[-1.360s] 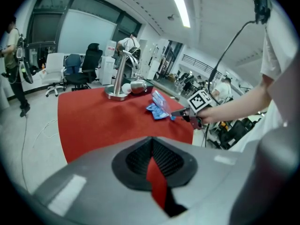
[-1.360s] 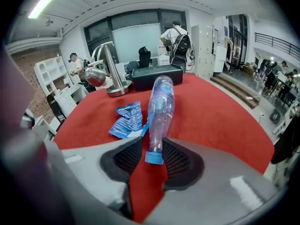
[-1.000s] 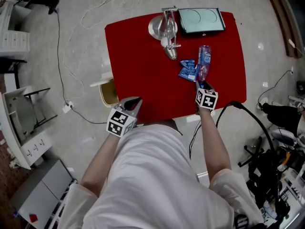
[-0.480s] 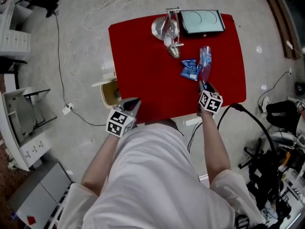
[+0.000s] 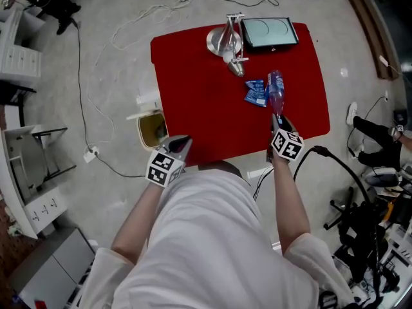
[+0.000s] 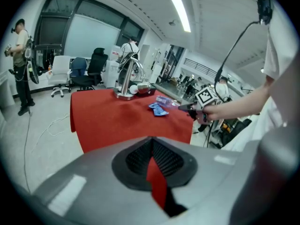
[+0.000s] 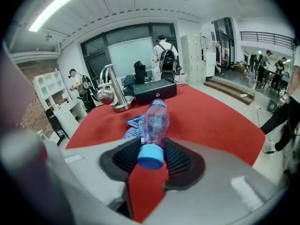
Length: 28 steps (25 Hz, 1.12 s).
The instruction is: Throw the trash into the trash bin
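Up goes the bottle (image 7: 156,118). The right gripper (image 5: 277,117) has squeezed a bit tighter on its neck, just by the blue cap, and lifted it off the red table (image 5: 193,76). The left gripper (image 6: 153,163) has only a thin gap with nothing in it. The trash bin (image 5: 153,129) sits on the floor by the table's left side. Best to hold tight, carry the bottle right over the bin, then let go. A blue wrapper (image 5: 255,93) lies on the table.
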Tool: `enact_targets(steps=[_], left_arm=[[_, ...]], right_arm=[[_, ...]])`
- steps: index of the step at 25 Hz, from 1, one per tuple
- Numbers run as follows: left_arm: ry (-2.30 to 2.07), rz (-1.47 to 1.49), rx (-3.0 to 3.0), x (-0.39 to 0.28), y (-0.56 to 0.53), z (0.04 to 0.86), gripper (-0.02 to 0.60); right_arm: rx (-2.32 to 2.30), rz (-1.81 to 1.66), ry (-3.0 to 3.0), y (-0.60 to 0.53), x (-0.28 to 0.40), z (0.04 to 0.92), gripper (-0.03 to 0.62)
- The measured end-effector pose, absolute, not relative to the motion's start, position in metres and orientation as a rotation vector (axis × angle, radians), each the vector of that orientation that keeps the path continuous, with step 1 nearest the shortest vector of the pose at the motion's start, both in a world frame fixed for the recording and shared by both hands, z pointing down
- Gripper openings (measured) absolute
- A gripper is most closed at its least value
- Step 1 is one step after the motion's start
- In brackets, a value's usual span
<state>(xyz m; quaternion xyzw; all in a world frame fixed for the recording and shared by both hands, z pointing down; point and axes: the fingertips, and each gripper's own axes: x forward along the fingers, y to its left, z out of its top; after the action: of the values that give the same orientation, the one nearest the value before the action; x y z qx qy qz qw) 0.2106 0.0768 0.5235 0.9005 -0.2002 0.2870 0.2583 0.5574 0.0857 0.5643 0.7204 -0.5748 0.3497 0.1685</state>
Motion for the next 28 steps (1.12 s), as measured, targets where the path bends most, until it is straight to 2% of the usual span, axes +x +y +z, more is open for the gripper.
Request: enact_targets(steps=[12,28], left_arm=[[-0.5,0.752,2.477,0.182,0.084,0.515,0.004],[-0.669,0.709,2.408,0.051,0.073,0.511,0.005]], right_arm=[[2.052,0.939,-1.727,0.093,0.497,0.525,0.15],[1.773,0.951,-1.928,0.064,0.318,0.53,0.15]])
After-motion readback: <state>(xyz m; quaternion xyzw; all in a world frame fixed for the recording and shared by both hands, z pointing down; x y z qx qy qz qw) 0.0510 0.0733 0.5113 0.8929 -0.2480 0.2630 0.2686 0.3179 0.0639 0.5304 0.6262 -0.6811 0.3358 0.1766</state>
